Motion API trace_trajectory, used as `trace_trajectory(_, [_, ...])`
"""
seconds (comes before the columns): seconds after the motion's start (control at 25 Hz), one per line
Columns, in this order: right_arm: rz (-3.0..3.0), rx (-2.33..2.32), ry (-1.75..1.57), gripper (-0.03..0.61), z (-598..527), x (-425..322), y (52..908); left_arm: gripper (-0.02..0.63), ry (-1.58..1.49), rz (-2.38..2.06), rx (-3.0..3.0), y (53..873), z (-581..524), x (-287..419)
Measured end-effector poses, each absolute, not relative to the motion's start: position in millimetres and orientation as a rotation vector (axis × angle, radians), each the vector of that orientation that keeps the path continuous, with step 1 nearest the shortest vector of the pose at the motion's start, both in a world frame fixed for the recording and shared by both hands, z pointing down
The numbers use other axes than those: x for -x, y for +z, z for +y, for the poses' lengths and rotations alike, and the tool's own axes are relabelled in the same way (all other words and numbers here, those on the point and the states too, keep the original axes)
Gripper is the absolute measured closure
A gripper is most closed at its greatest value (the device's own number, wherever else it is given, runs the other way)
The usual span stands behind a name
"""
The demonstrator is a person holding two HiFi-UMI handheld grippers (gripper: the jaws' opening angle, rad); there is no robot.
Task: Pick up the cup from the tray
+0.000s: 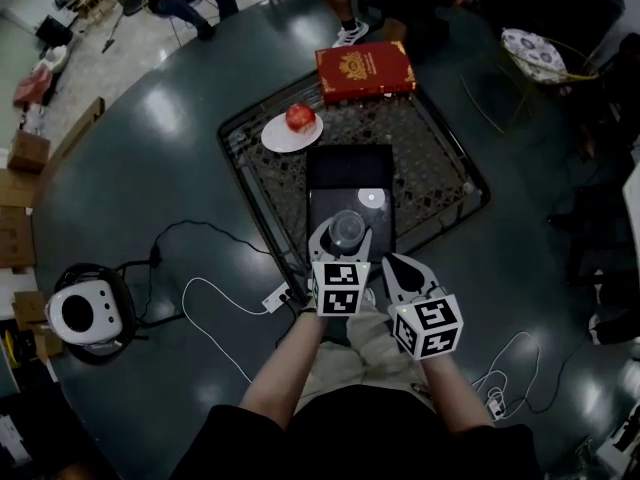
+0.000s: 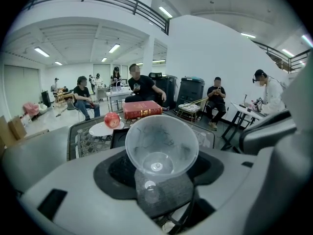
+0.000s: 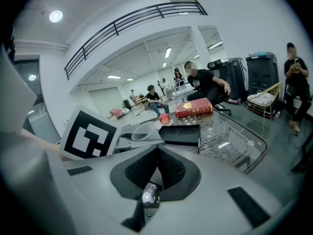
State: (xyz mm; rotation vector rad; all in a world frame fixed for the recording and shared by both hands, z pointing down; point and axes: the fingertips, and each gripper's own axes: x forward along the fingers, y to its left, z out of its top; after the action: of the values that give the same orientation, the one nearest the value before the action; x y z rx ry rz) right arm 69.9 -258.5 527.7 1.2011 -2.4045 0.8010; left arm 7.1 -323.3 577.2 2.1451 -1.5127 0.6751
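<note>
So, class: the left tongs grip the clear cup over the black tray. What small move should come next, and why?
Probably raise the left tongs a little higher, straight up, without loosening them. The clear cup sits gripped between their jaws, low over the black tray, so extra height would likely clear it. The right tongs are shut and empty.

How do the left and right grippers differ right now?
The left gripper is clamped on the clear cup, jaws apart; the right gripper is shut and empty. In the head view the left gripper reaches further forward than the right gripper. Both point forward and down.
</note>
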Motion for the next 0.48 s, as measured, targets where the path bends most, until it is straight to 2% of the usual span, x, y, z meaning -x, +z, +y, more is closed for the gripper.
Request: trace_trajectory(0.48, [-2.432, -1.157, 0.721, 0.568, -246, -60, 509, 0.325, 0.590, -1.567, -2.127, 538, -287, 15])
